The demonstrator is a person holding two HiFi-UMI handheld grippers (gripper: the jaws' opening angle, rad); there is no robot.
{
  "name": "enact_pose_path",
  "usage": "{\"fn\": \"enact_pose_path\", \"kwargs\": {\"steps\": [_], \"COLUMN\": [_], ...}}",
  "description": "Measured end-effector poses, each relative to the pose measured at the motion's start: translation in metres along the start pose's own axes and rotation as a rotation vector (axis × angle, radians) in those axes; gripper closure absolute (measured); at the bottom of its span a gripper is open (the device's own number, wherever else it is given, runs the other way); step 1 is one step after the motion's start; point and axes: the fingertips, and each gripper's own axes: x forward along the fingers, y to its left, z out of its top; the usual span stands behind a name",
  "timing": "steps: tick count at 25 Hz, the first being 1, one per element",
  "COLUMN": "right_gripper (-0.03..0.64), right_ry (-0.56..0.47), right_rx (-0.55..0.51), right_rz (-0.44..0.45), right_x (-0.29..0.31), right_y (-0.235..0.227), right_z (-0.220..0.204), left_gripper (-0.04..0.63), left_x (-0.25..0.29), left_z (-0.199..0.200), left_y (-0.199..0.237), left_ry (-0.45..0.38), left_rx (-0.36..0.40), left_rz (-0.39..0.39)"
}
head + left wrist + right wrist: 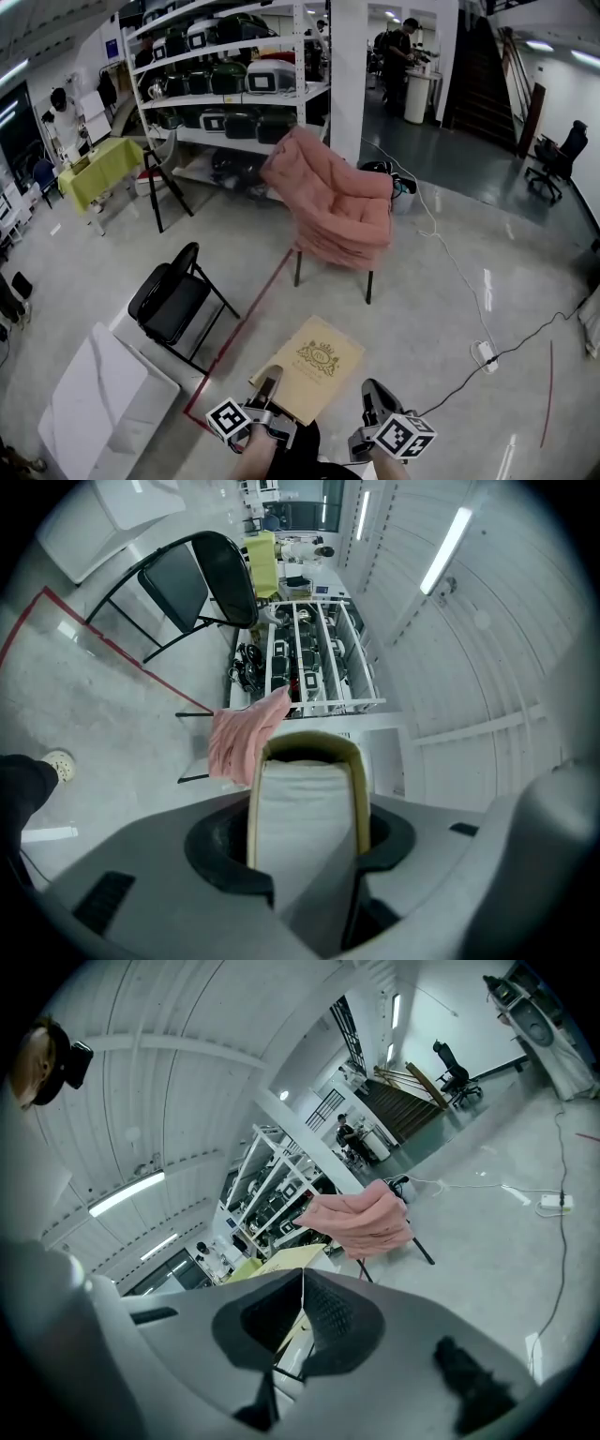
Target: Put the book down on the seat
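1. Left hand-held gripper (269, 386) is clamped on the near edge of the tan book (309, 367), holding it out over the floor (422, 309).
2. Right hand-held gripper (377, 401) hangs just right of the book, jaws pressed together on nothing.
3. Nothing is set down yet: the pink armchair (339, 208) stands farther ahead, well apart, its seat bare.
4. Left to do, I'd judge: carry it over, lower it, let go.

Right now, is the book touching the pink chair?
Apart. The head view shows bare floor between the book and the pink chair.
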Motion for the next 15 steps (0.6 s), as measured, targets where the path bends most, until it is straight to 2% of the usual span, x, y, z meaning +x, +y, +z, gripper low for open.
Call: {"fn": "enact_pose_path", "kwargs": {"steps": [5, 15], "right_gripper": [0.604, 0.604], "right_ry": [-0.001, -0.010], "right_rx": [-0.005, 0.000], "right_rz": [-0.023, -0.032], "right_x": [0.034, 0.114], "right_y": [-0.009, -0.001], "right_z": [0.023, 0.069], "left_gripper": [0.376, 0.376], "left_x": [0.035, 0.117], "left_z": [0.018, 0.065], "left_y": [0.008, -0.002], "left_ry": [0.007, 0.017], "left_rx": [0.017, -0.004], "left_rz": [0.034, 0.021]}}
